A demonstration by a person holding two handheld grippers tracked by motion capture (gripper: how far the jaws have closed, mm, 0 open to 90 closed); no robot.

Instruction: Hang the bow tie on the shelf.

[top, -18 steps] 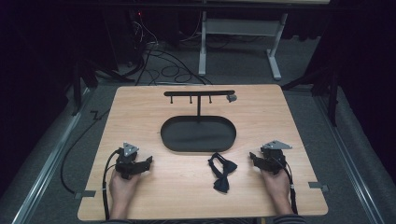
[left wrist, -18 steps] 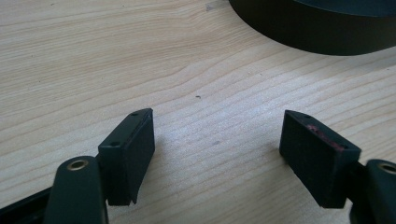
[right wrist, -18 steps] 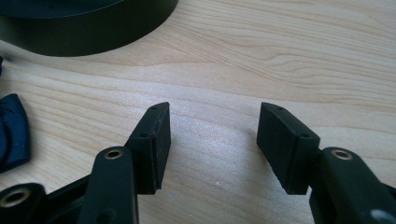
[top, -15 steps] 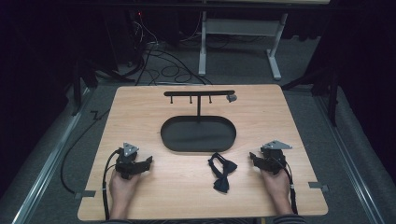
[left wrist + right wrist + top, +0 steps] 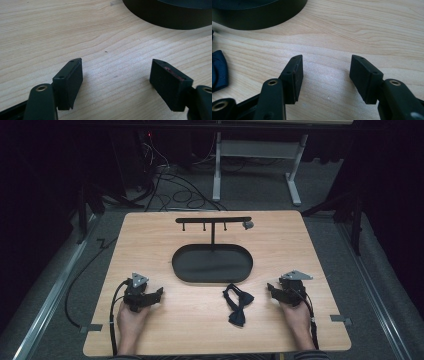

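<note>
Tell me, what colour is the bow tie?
The bow tie looks dark navy, almost black; the right gripper view shows its blue best.

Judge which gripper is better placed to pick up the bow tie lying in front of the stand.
Right. The bow tie lies much nearer the right gripper than the left gripper, and its edge shows beside the right gripper's open fingers. Both grippers rest open and empty on the table.
</note>
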